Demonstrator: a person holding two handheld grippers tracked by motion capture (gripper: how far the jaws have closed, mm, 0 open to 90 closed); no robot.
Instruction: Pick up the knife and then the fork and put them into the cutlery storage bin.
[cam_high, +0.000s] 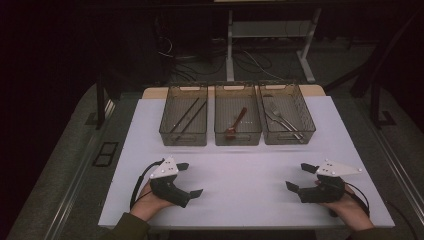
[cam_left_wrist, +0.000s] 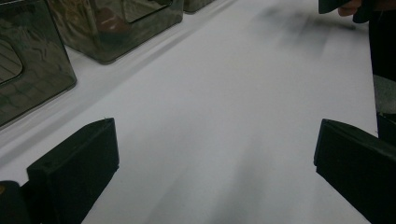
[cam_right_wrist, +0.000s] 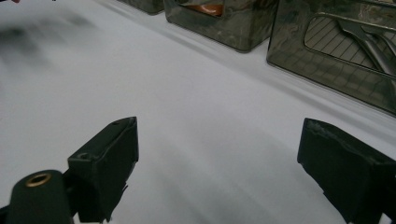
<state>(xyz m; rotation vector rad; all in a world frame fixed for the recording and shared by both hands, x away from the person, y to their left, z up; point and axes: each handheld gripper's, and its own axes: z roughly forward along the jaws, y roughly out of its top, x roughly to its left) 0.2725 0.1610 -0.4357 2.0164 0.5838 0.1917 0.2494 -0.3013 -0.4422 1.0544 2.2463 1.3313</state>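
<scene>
Three smoky clear bins stand in a row at the back of the white table (cam_high: 250, 165). The left bin (cam_high: 183, 116) holds two dark sticks, the middle bin (cam_high: 237, 116) a reddish-brown spoon (cam_high: 235, 124), and the right bin (cam_high: 286, 115) silver forks (cam_high: 282, 120). My left gripper (cam_high: 190, 179) rests low near the front left, open and empty, aimed toward the right. My right gripper (cam_high: 299, 177) mirrors it at the front right, also open and empty. Bare table lies between the wide-apart jaws of the left gripper (cam_left_wrist: 217, 158) and of the right gripper (cam_right_wrist: 219, 158).
A hand holds each gripper at the table's front edge (cam_high: 240, 226). Bin walls (cam_left_wrist: 32, 70) stand close at the upper left of the left gripper view. The fork bin (cam_right_wrist: 336, 51) is at the upper right of the right gripper view. Dark floor, cables and desk legs (cam_high: 230, 45) lie beyond.
</scene>
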